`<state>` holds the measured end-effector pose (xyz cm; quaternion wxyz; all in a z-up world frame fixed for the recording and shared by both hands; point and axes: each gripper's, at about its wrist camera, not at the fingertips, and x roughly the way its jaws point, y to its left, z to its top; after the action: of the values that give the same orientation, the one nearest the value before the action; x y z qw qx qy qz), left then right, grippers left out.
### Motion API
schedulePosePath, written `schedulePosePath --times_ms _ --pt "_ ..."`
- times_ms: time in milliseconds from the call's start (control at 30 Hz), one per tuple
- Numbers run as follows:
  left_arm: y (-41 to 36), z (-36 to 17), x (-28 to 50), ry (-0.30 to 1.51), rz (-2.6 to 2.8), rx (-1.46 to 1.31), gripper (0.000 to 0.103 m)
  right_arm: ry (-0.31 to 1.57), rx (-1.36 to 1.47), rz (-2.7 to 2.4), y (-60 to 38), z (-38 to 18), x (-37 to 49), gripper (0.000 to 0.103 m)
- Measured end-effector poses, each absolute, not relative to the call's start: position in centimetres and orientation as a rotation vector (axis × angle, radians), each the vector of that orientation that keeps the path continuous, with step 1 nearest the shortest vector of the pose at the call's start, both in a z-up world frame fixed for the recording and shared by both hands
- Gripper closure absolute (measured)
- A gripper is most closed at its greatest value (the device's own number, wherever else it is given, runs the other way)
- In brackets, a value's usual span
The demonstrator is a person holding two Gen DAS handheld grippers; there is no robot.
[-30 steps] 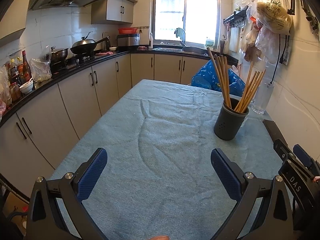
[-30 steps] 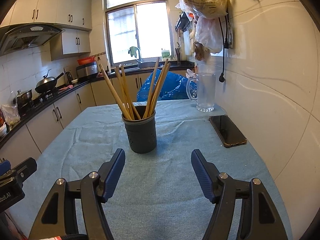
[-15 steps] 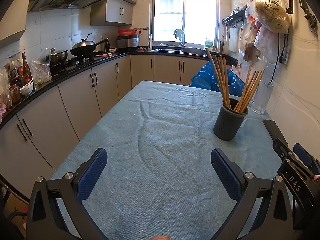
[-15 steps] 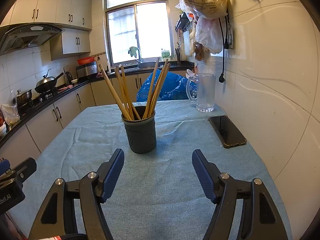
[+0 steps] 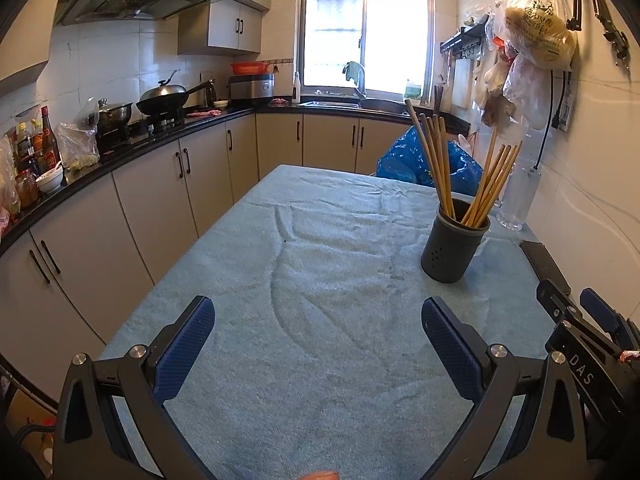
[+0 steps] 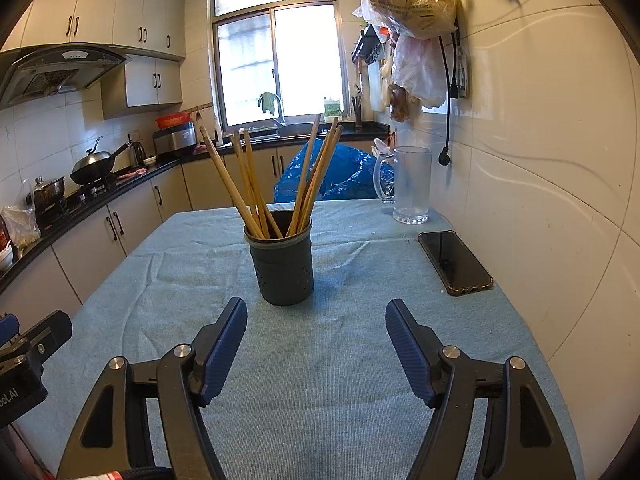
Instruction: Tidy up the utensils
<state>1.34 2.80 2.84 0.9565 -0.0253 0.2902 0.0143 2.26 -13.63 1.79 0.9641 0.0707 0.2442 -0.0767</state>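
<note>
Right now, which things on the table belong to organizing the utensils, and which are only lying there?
For the job:
- chopsticks
- holder

Just lying about:
- phone
- jug
- cloth

— On the table?
— Holder near the middle, upright, chopsticks inside, fanned to both sides. Right of it, by the wall, phone lying flat. Behind the phone, jug at the far right corner.
— Behind the table?
— Bag just past the far edge, then sink under the window.
— Left side?
— Counter running along, wok and pot on the stove, bottles nearer.
— Grippers?
— Left gripper over the near left part of the table, holder ahead to its right. Right gripper straight before the holder, apart from it, beside the left one.
</note>
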Motion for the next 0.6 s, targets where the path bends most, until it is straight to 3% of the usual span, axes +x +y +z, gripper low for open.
schedulePosePath --times_ms 600 --pt "2.98 1.94 1.53 0.635 0.025 -0.049 0.000 0.491 0.140 -0.154 -13.54 1.75 2.17 0.025"
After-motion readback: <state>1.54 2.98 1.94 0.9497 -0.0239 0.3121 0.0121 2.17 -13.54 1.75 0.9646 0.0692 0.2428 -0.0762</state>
